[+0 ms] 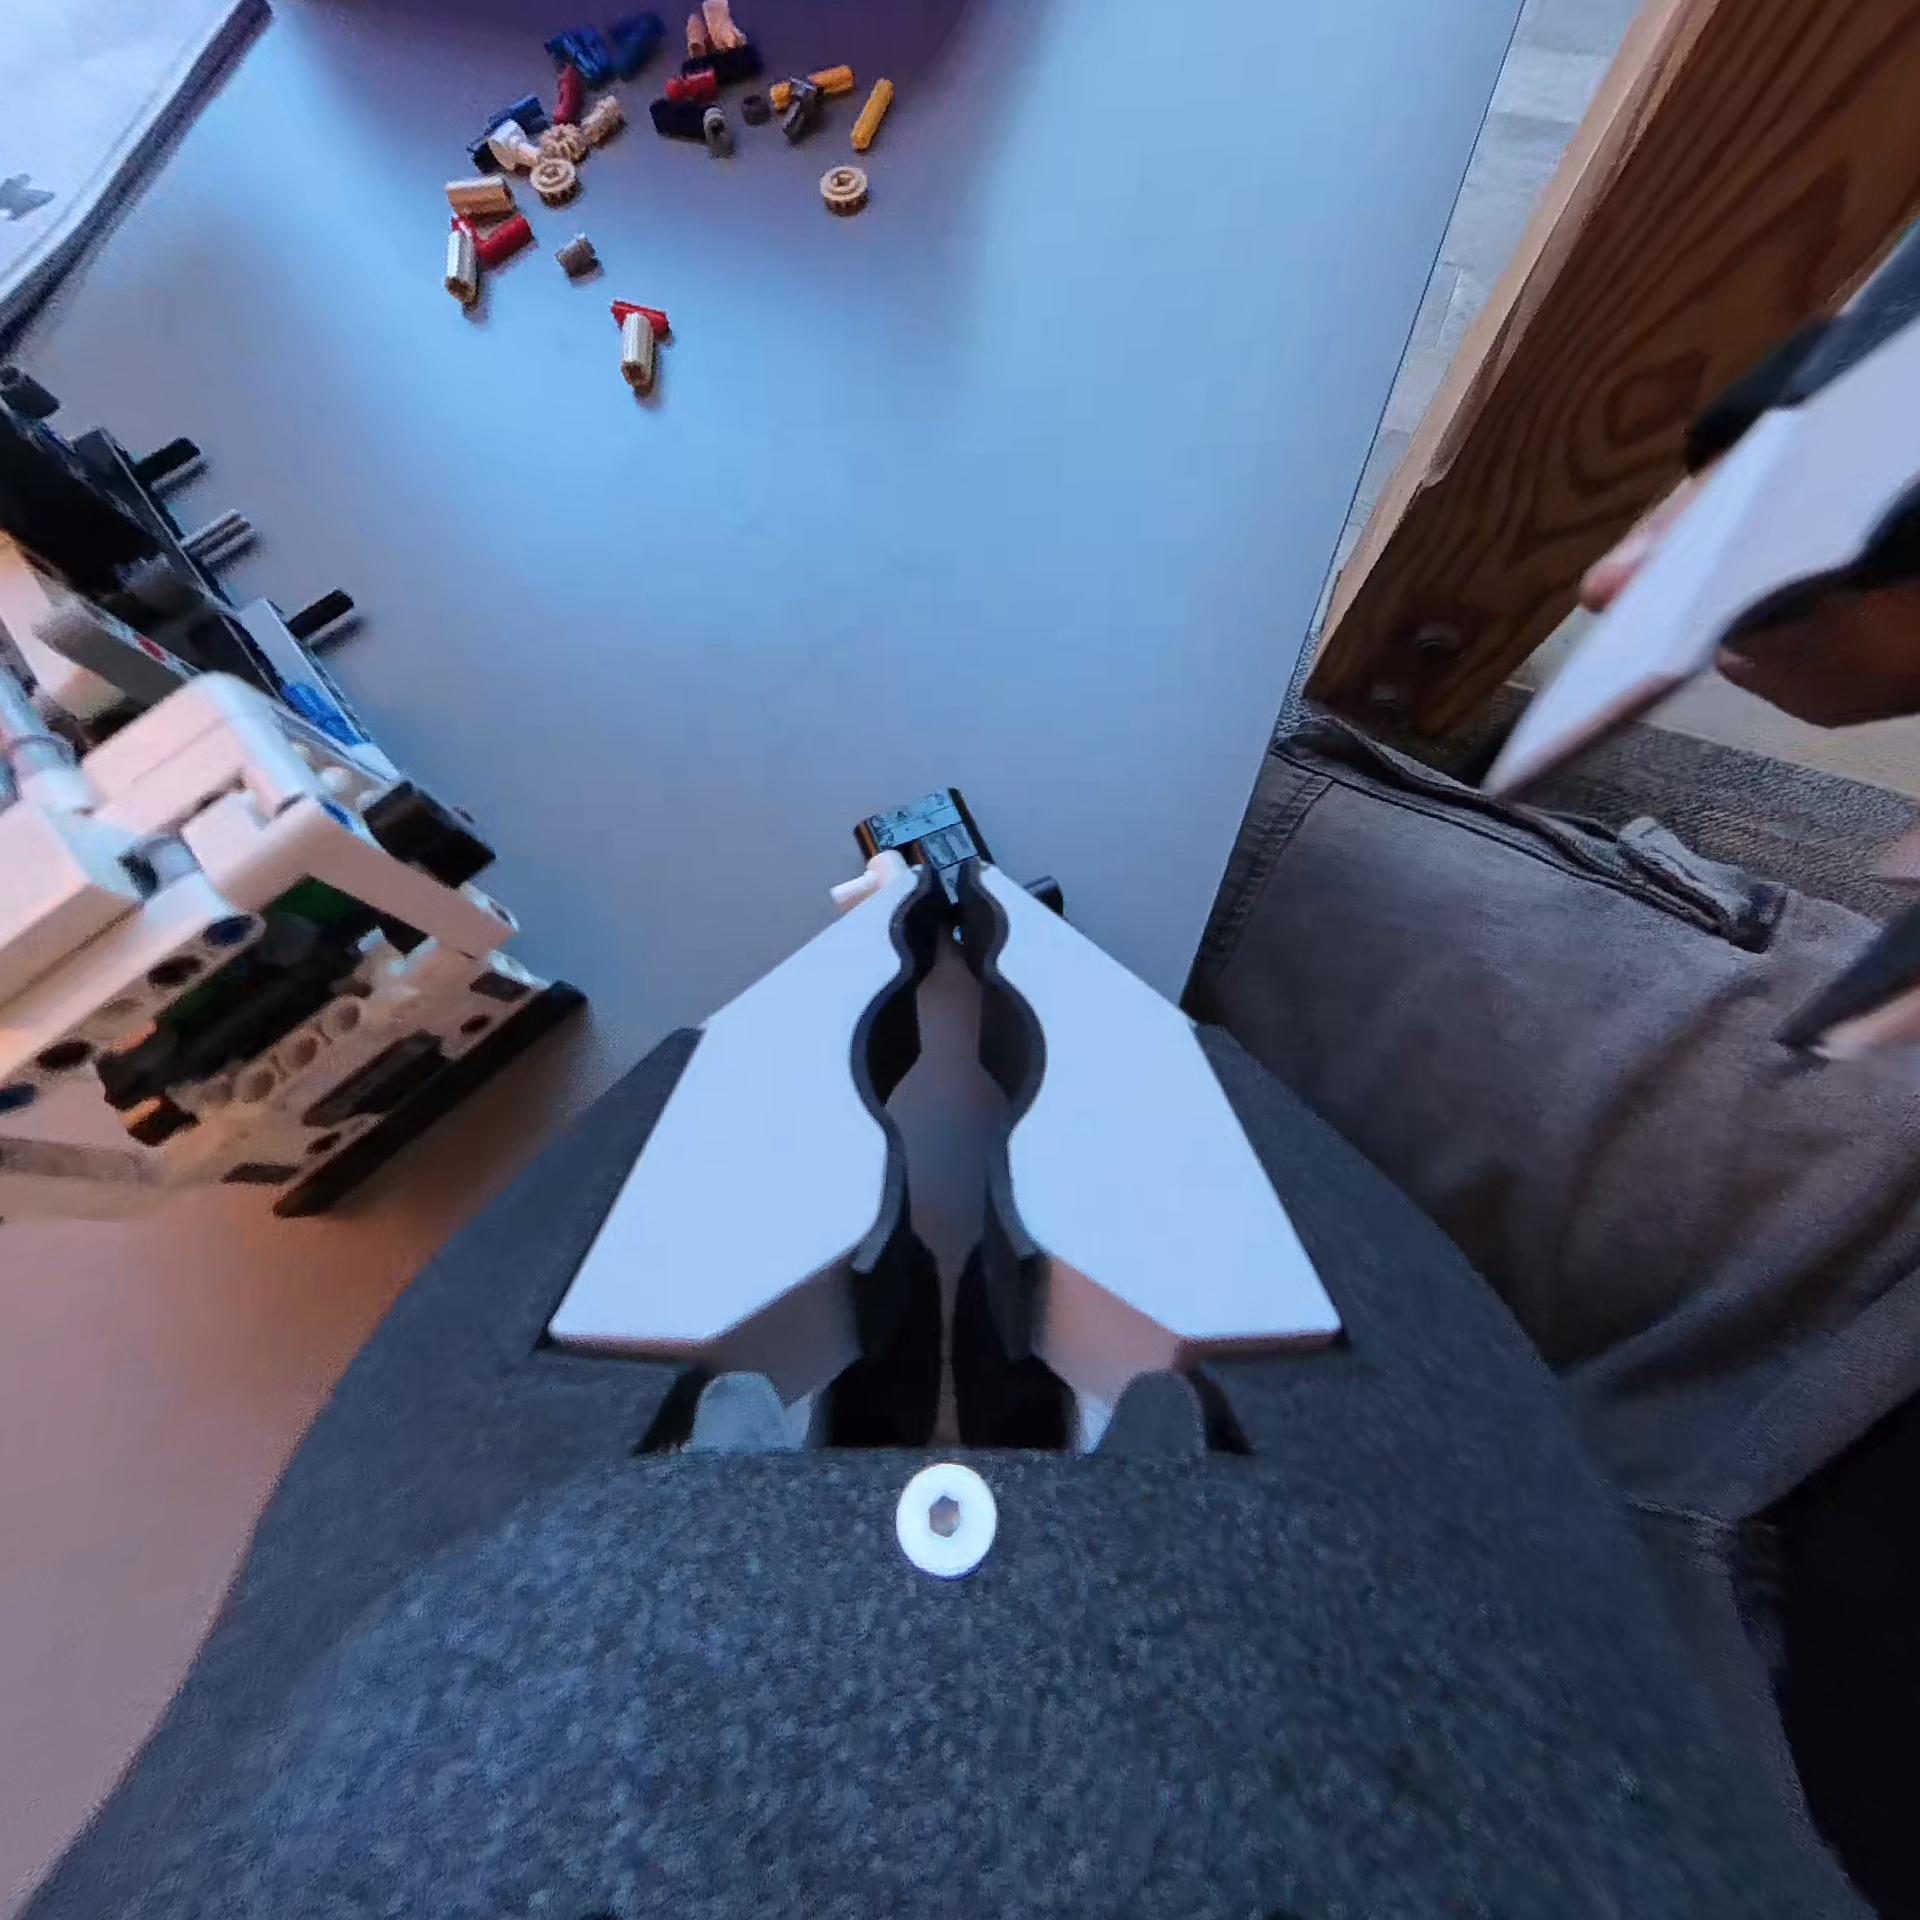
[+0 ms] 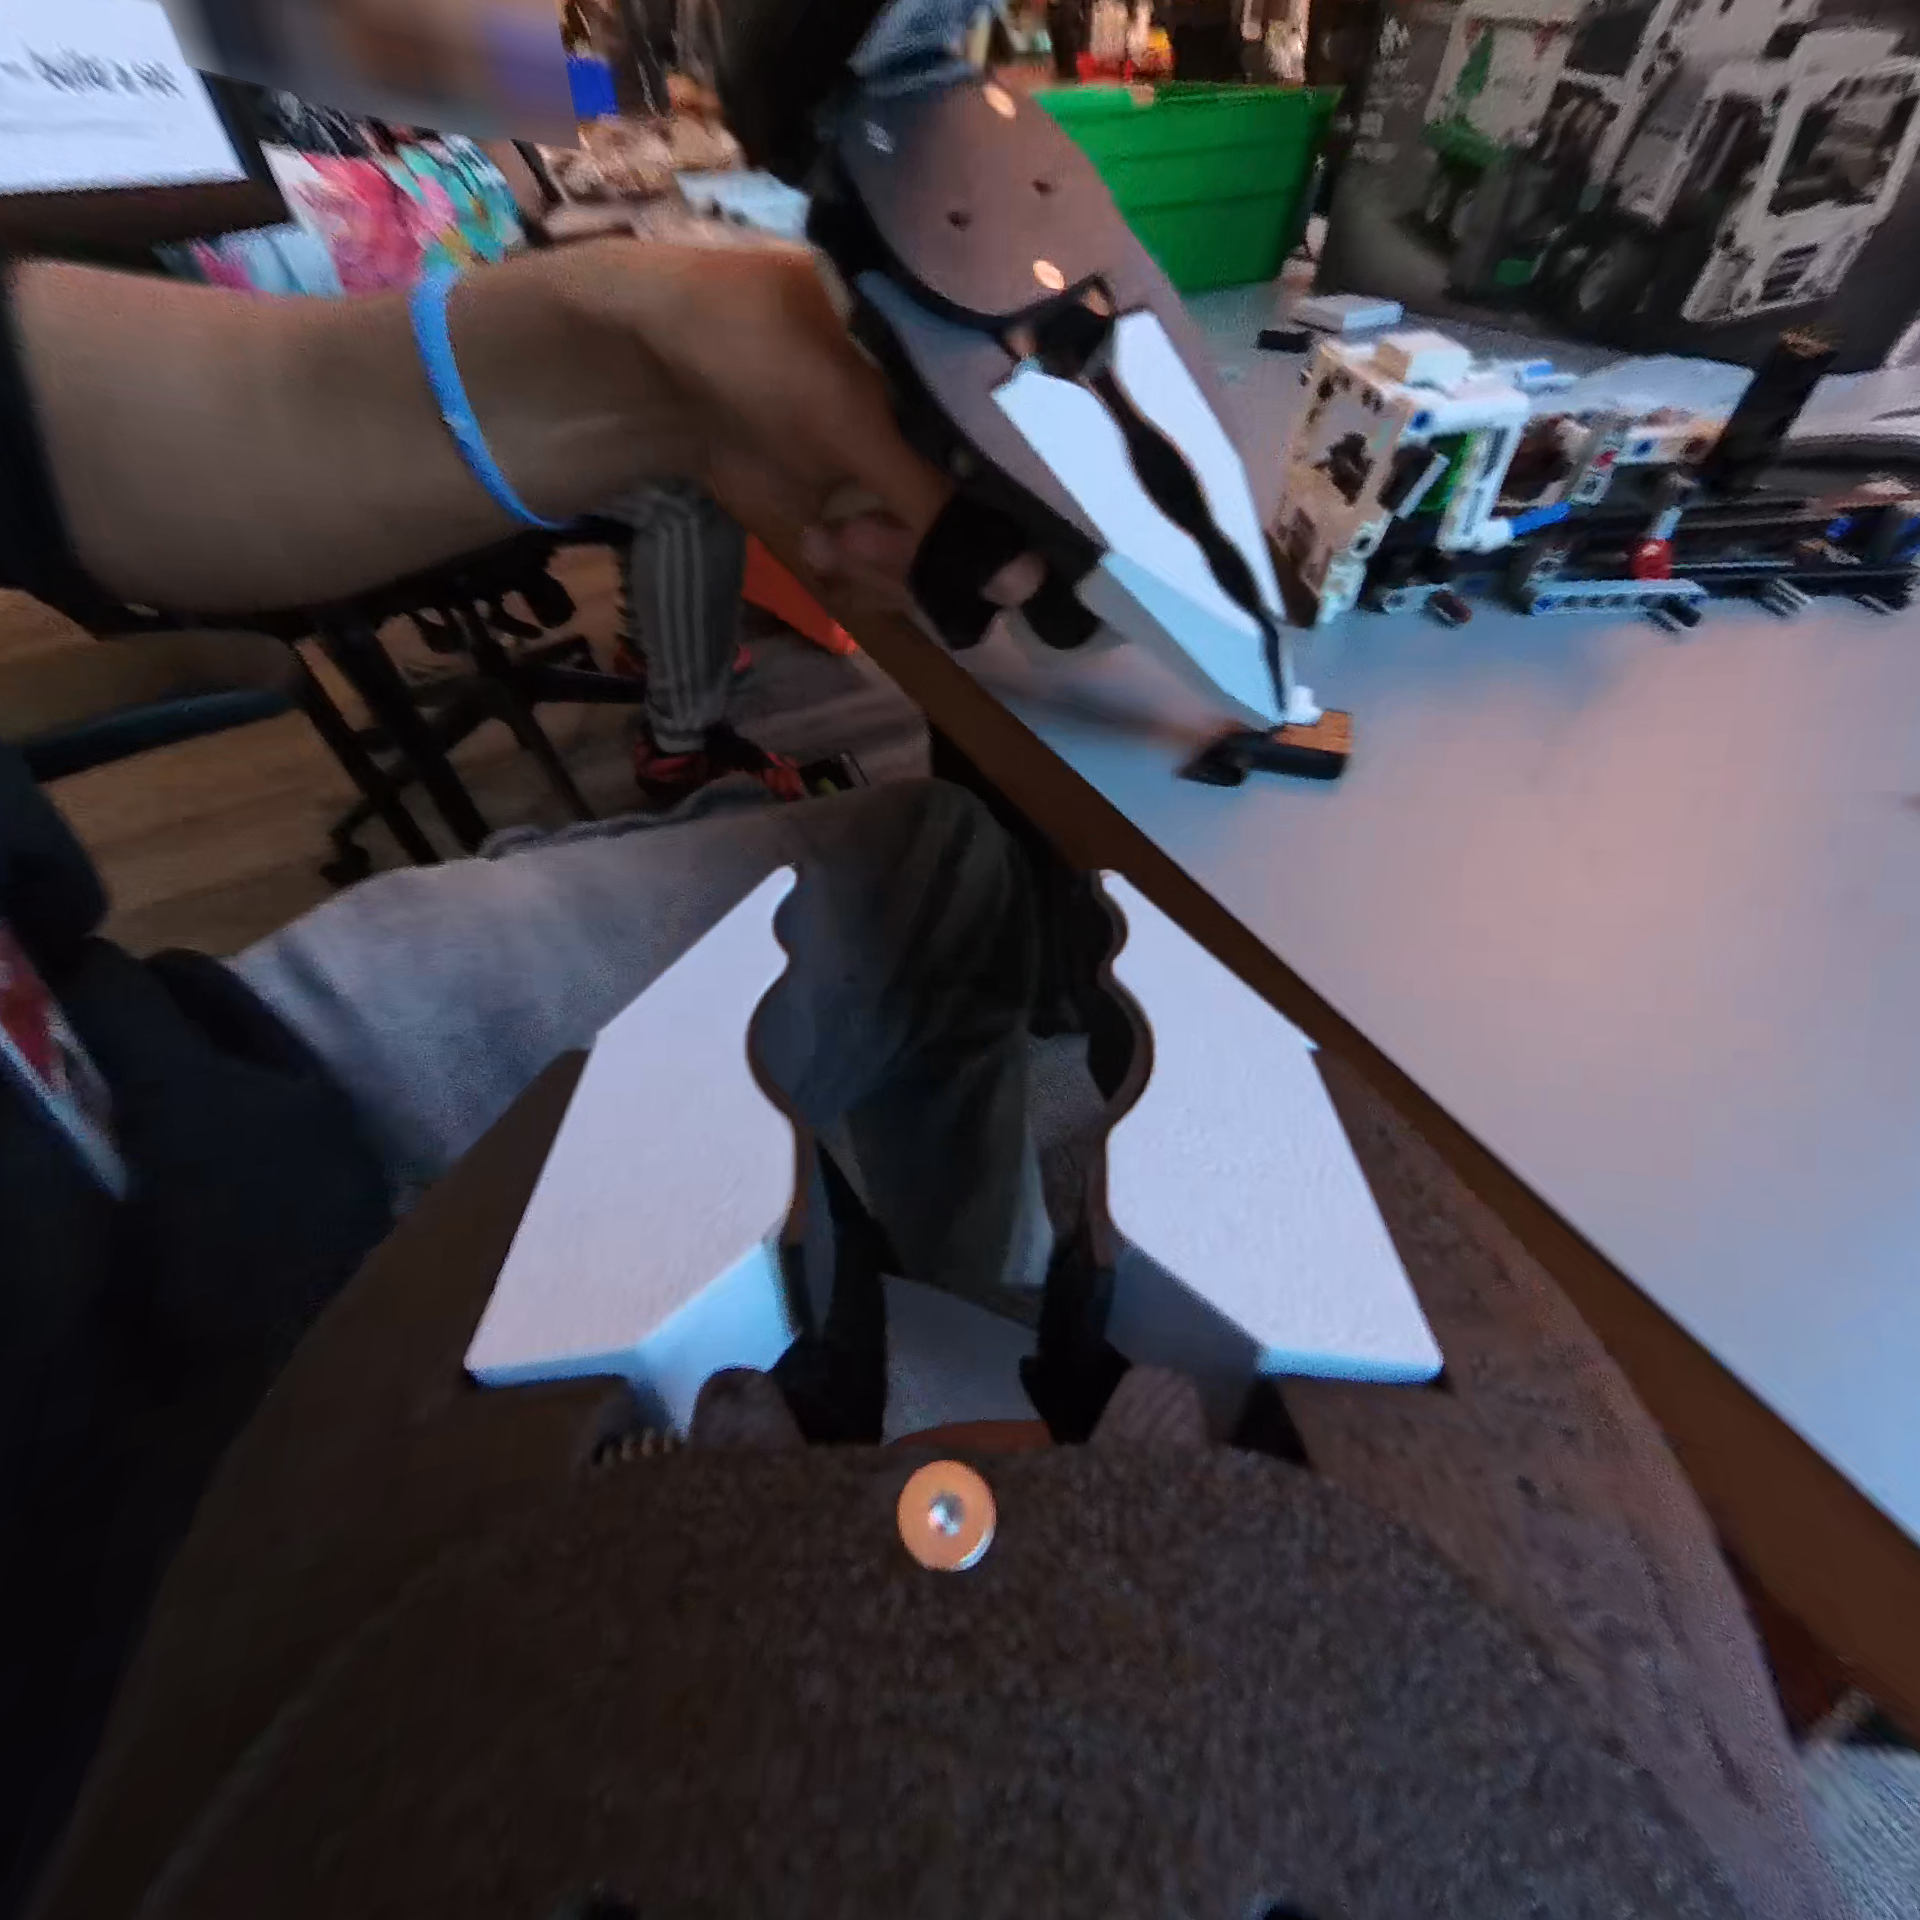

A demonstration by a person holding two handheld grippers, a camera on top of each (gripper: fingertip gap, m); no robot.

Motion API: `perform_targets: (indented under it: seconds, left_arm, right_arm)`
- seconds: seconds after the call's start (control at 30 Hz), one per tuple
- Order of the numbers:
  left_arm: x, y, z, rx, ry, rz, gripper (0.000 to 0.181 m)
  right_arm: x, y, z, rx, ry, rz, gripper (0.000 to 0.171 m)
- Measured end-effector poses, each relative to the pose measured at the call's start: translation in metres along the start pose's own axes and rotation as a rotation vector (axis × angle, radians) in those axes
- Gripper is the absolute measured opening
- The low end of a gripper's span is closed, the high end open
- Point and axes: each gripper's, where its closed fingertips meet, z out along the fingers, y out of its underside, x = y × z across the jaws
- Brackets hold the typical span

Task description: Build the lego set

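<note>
The table [image 1: 790, 582] carries the part-built lego truck [image 1: 239, 935] along its left edge, while a loose scatter of small lego pieces [image 1: 644, 135] lies near the far edge. At the near right edge, the left gripper [image 1: 940, 883] is clamped on a small black lego piece [image 1: 920, 826] resting on the table. The right gripper [image 2: 945, 894] hangs off the table over the person's lap with its tongs apart and nothing between them.
</note>
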Motion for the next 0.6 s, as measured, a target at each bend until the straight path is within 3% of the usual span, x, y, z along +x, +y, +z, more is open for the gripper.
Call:
perform_targets:
  seconds: [0.17,0.3,0.47,0.6]
  left_arm:
    - [0.001,0.000,-0.016,0.031,-0.030,-0.019,0.030]
    - [0.000,0.009,-0.019,-0.003,-0.032,0.161,0.055]
    - [-0.004,0.006,-0.010,0.009,0.100,0.266,0.058]
    - [0.003,-0.001,-0.008,0.026,0.247,0.239,0.053]
  right_arm:
    - [0.010,-0.007,0.007,-0.058,-0.011,0.049,0.059]
    - [0.005,-0.001,0.012,-0.054,-0.018,0.057,0.059]
    - [-0.018,0.014,0.019,-0.078,-0.112,0.092,0.059]
    - [-0.026,0.016,0.020,-0.084,-0.154,0.095,0.056]
